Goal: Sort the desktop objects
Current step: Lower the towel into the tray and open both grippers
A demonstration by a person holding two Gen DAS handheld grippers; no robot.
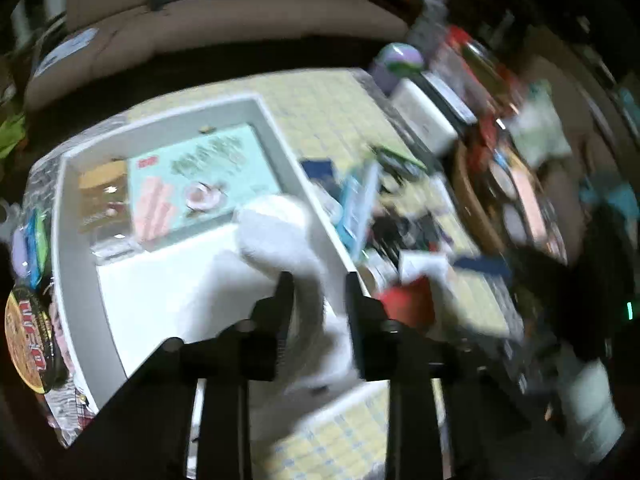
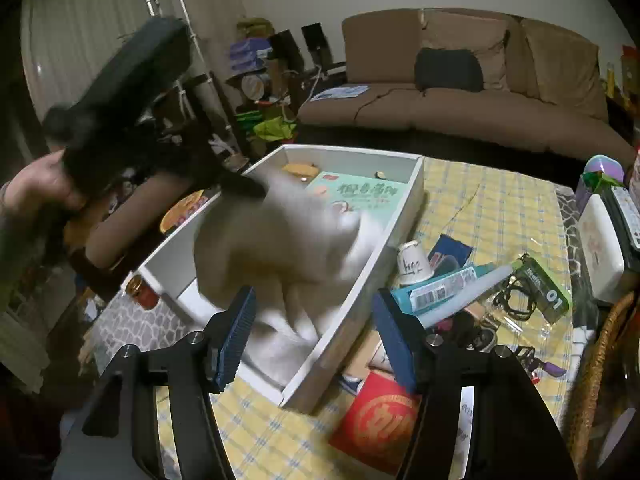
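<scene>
- Left tool [image 1: 318, 284]: the jaws stand partly apart over the white open-topped rectangular tray [image 1: 280, 128]. A blurred white soft cloth item [image 1: 276, 232] lies between and beyond the fingers; whether the pads press on it cannot be told from the left wrist view, as motion blur hides the contact.
- Right tool [image 2: 314, 320]: the jaws with blue ribbed pads are spread wide and hold nothing. It hangs above the near corner of the tray [image 2: 360, 280].
- Task item position: the white cloth item [image 2: 280, 248] is over the near half of the tray, and its lower folds appear to lie on the tray floor.
- Already in the tray: a flat pale-green printed box [image 2: 360, 200] and a small brown packaged item [image 2: 298, 169] at the far end. Judged from this, sorting is under way, with a few items placed.
- Left on the yellow checked desk [image 2: 500, 208], beside the tray: an upturned white paper cup [image 2: 412, 264], a blue-and-white tube-shaped pack [image 2: 444, 286], a green labelled block with a black cord [image 2: 544, 292], and a flat red packet [image 2: 380, 420].
- A round yellow-and-black lidded bowl [image 1: 28, 336] sits outside the tray on its other side.
- Assessment: most loose objects are still unsorted; the task appears less than half done.
</scene>
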